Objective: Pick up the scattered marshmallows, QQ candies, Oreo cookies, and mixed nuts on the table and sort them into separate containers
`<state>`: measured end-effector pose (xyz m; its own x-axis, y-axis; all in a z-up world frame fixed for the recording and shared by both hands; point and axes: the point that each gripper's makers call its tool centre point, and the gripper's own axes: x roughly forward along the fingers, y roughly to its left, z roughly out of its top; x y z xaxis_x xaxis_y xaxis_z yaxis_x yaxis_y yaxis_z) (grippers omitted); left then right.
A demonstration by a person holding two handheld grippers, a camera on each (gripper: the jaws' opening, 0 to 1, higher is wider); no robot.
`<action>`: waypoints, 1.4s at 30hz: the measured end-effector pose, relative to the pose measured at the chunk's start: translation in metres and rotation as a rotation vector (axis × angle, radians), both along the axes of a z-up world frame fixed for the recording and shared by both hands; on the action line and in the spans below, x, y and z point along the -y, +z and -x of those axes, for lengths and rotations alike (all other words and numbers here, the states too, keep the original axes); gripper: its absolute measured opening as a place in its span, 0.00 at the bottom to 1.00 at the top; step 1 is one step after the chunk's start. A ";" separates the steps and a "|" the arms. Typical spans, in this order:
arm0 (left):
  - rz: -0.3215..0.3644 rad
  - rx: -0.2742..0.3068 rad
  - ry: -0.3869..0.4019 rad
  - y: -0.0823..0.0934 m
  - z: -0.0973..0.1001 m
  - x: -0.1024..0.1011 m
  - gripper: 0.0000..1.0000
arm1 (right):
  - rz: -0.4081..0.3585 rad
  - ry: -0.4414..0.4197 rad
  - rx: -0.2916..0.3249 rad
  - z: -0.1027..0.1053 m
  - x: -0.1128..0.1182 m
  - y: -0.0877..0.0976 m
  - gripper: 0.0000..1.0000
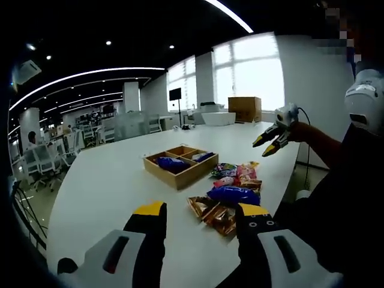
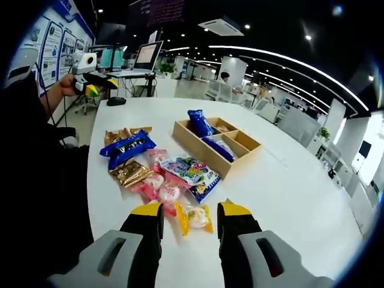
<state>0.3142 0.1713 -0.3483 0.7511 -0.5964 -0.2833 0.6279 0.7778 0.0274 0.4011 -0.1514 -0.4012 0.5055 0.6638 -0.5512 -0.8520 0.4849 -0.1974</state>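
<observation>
Right gripper (image 2: 189,216) hovers low over the white desk (image 2: 288,198), jaws parted and holding nothing; directly ahead, framed between the two yellow-tipped jaws, lies a small clear packet with yellow ends and a pale round sweet inside (image 2: 195,217), flat on the desk at the near edge of the snack pile. Its long axis runs roughly across the jaw line, so I judge a short forward-and-down reach would straddle it. Just beyond it: pink-and-white wrapped marshmallow packets (image 2: 161,191), a multicoloured glossy candy bag (image 2: 193,172), a gold foil packet (image 2: 129,173) and a long blue cookie packet (image 2: 126,147), mostly touching or overlapping. Further on sits the shallow wooden compartment tray (image 2: 237,157), holding blue packets in two compartments; the near-right compartment looks empty. Left gripper (image 1: 201,216) is likewise released and empty, with brown-gold foil packets (image 1: 211,214) lying between its jaws and the blue packet beyond. From this pose, the right gripper is the nearer one to the yellow-ended packet. Contents of the tray's far compartments are too small to identify.
</observation>
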 end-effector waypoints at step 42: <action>0.004 -0.026 0.013 -0.010 0.002 -0.005 0.49 | 0.069 0.112 -0.156 -0.027 -0.015 -0.044 0.32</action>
<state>0.3119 0.1760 -0.3581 0.7511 -0.5879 -0.3003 0.6184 0.7858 0.0082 0.4279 -0.1365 -0.4450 0.3356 0.6688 -0.6634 -0.9226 0.3755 -0.0881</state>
